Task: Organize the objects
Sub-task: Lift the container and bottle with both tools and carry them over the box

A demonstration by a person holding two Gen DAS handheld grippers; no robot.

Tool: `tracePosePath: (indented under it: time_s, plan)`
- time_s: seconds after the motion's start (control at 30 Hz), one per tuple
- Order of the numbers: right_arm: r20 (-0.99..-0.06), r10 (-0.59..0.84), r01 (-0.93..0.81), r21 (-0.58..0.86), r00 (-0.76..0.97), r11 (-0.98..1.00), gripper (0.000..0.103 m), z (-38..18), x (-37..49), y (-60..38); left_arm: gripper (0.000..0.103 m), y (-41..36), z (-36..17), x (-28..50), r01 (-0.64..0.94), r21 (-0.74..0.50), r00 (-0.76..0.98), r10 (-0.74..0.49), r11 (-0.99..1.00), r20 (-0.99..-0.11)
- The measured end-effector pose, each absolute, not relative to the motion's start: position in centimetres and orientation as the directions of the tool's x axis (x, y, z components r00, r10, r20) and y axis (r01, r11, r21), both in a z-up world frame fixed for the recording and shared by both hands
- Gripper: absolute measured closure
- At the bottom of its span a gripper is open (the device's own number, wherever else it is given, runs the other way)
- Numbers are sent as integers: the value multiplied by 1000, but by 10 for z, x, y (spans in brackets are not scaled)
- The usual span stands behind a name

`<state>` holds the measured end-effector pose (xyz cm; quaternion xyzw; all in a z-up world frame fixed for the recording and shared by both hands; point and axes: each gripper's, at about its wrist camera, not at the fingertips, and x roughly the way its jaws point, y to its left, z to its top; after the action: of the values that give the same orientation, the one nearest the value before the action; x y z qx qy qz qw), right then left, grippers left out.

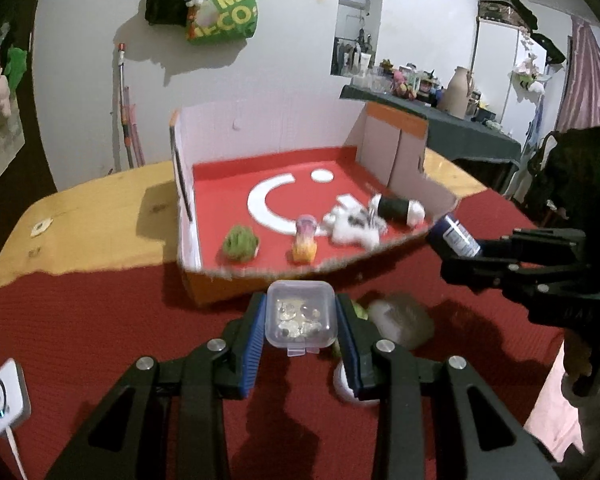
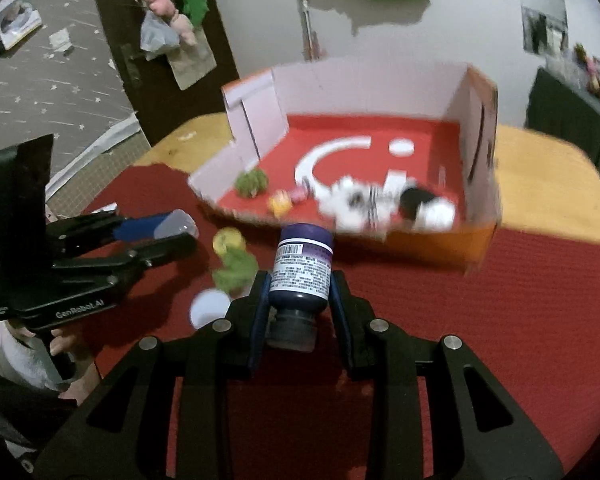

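My left gripper is shut on a small clear plastic box with shiny bits inside, held above the red cloth just before the cardboard box. My right gripper is shut on a dark blue labelled bottle, held near the box's front right edge; it also shows in the left wrist view. The box has a red floor and holds a green fuzzy toy, a yellow-pink toy, a white plush and a black-and-white roll.
A green toy, a yellow ball and a white ball lie on the red cloth between the grippers. A white device with a cable sits at the table's left. The wooden tabletop shows behind the cloth.
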<state>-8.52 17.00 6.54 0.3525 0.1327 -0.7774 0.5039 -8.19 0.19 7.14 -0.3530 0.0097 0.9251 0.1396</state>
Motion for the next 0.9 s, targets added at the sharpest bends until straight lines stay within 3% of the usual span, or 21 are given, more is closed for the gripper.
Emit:
tracePosePath:
  time_s: [0.47,0.77,0.9]
  plan:
    - [-738,-596,872,20,-317,-489,75,89,-156,104,67,7,88,-178,-254,-38,-665,203,-966,-718]
    - [-686,-637,847,57,-351,-528,75,81,-123,160,67,0,81,-142,-265,-84,-681,249,-961,-688]
    - [-680,-644,793,149,-351,-590,74,61,-107,197,67,-7,72,-108,-250,-113,-691,259,-962,-674]
